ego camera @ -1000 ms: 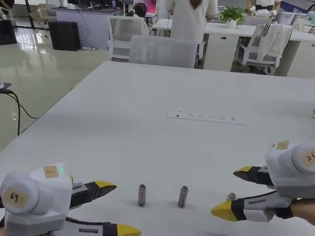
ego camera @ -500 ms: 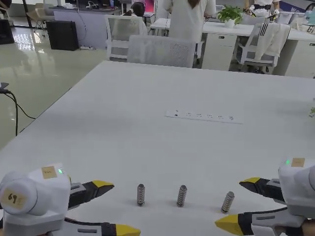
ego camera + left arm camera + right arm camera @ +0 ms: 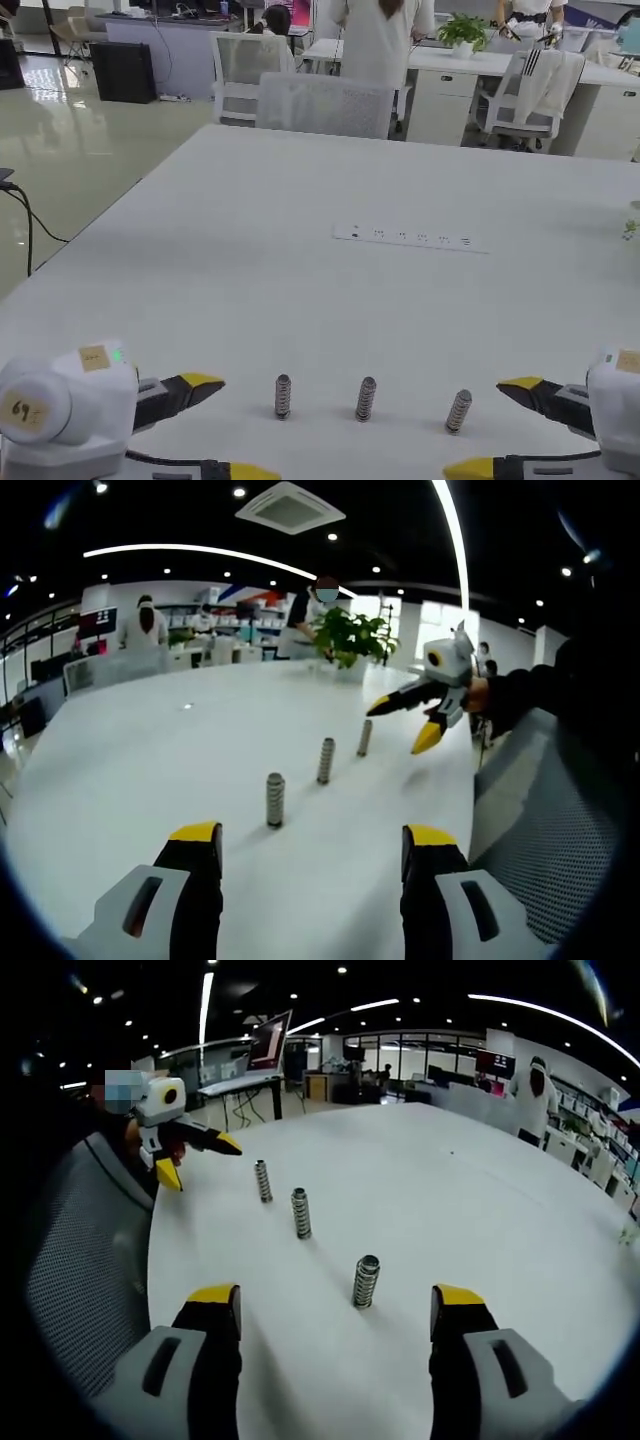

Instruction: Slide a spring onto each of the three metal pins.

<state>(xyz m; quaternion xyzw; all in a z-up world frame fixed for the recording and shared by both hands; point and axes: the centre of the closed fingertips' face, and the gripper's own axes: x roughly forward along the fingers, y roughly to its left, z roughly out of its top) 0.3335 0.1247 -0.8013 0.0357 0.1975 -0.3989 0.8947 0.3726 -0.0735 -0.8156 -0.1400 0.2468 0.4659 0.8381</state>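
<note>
Three grey coiled metal springs (image 3: 366, 399) stand upright near the front edge of the white counter (image 3: 300, 250).
Their row sits between the left gripper (image 3: 225, 425) and right gripper (image 3: 495, 425), axes vertical (pins presumably inside). Both pairs of yellow-tipped fingers (image 3: 200, 383) are spread apart and empty, each nearest its own end spring.

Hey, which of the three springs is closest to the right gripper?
The right-end spring, standing just ahead of the right gripper and its open jaws; the middle spring and the left spring sit farther off.
</note>
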